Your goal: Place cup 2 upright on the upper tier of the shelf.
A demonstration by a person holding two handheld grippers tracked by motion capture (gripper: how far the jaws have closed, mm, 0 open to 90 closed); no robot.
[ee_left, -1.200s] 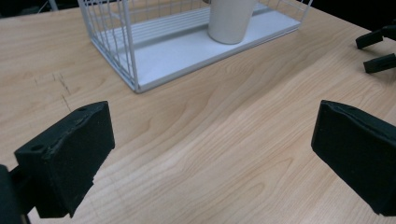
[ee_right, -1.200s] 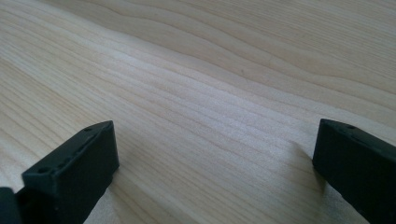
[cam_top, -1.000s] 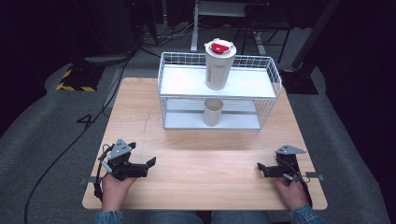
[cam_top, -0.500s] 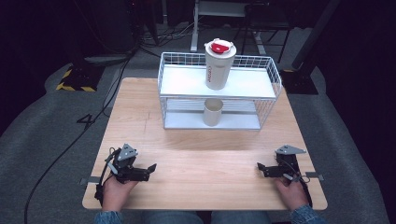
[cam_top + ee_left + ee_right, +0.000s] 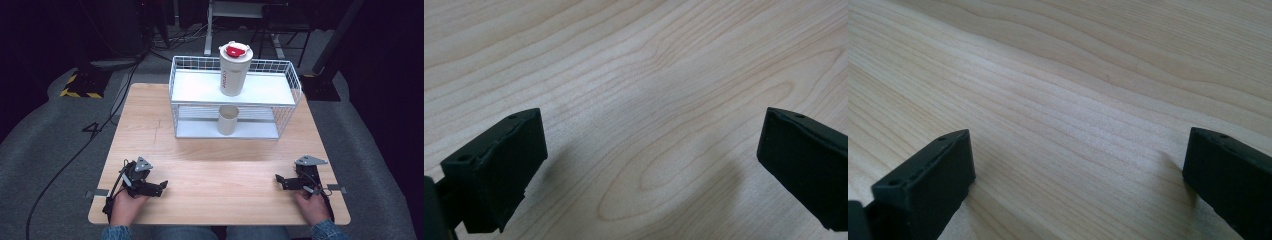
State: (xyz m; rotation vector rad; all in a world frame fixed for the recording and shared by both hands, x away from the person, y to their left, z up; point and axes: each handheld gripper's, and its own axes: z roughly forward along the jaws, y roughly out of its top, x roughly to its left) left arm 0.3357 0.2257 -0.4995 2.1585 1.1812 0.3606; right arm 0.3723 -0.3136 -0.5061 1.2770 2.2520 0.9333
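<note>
Both grippers [image 5: 162, 187] [image 5: 280, 181] agape, empty, low over worktop [image 5: 225, 192]. Tumbler [image 5: 235, 70] on rack [image 5: 280, 92]: likely rigid, slick; best gripped mid-body

My left gripper [image 5: 161, 186] and right gripper [image 5: 278, 180]: black, grey triangular top plates, trailing cables. Jaws blocky, matte, with screw holes. Denim cuffs [image 5: 119, 233].

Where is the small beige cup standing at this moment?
In the high view, the small beige cup stands on the lower shelf of the white wire rack at the table's far side, directly below the tall tumbler with the red lid.
</note>
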